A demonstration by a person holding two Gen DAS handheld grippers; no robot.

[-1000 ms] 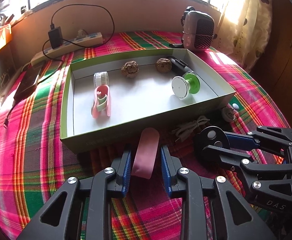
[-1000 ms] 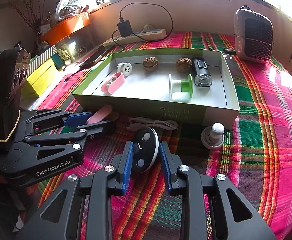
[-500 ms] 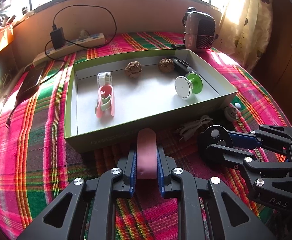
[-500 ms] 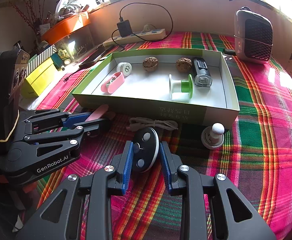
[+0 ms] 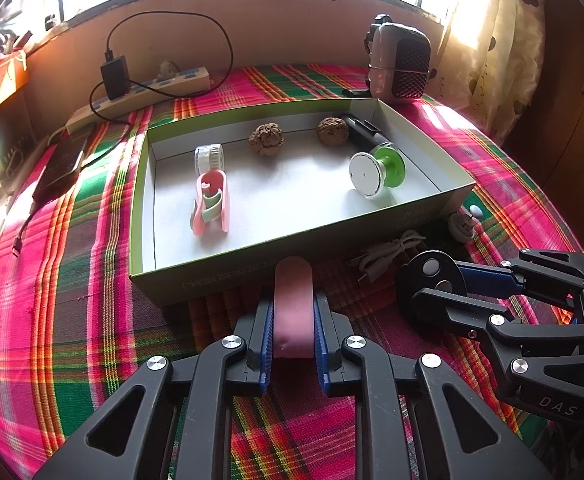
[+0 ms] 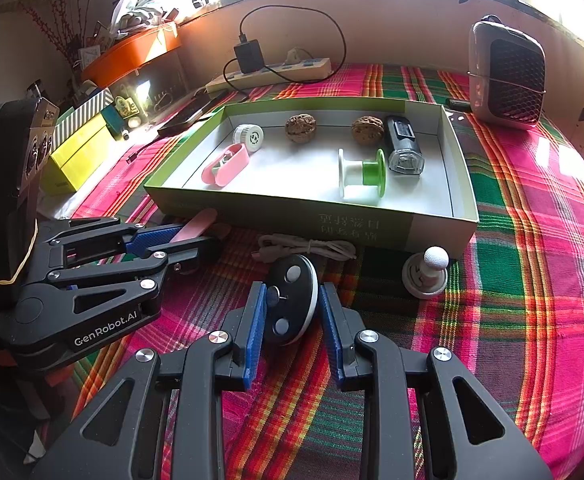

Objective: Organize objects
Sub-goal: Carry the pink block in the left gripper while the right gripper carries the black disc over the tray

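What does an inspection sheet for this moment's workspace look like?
Surface: plaid tablecloth, pink and green.
Job's things: open green box holds two walnuts, a green spool, a pink clip, a white roll and a dark clear-ended device.
Clutter: white knob on the cloth before the box.
Grippers: left gripper shut on pink strip; right gripper shut on black disc.
Cables: bundled white cable before the box; power strip with charger.
Surroundings: heater, window, curtain.
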